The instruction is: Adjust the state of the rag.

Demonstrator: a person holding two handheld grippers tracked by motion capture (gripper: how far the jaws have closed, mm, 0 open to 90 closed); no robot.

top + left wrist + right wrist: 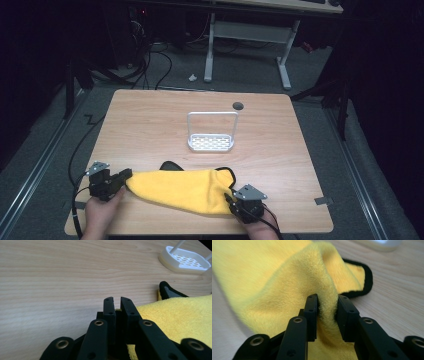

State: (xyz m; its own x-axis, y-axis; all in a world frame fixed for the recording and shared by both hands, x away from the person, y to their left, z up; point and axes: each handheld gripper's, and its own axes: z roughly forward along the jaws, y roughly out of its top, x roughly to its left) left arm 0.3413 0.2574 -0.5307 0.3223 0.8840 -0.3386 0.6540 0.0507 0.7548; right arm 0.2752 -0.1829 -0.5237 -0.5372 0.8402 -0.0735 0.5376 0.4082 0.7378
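Yellow cloth (pixel 185 190) hides L gripper (pixel 116 300) pads.

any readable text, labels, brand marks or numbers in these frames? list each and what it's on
None readable.
Yellow cloth: plain, black trim, no tag or print showing.
White rack: no mark, only perforations in its base.
Left gripper and right gripper: black jaws with screw holes, no lettering.
Table: bare wood grain, no sticker.
Desk and cables on the far floor: too dark and small to tell.
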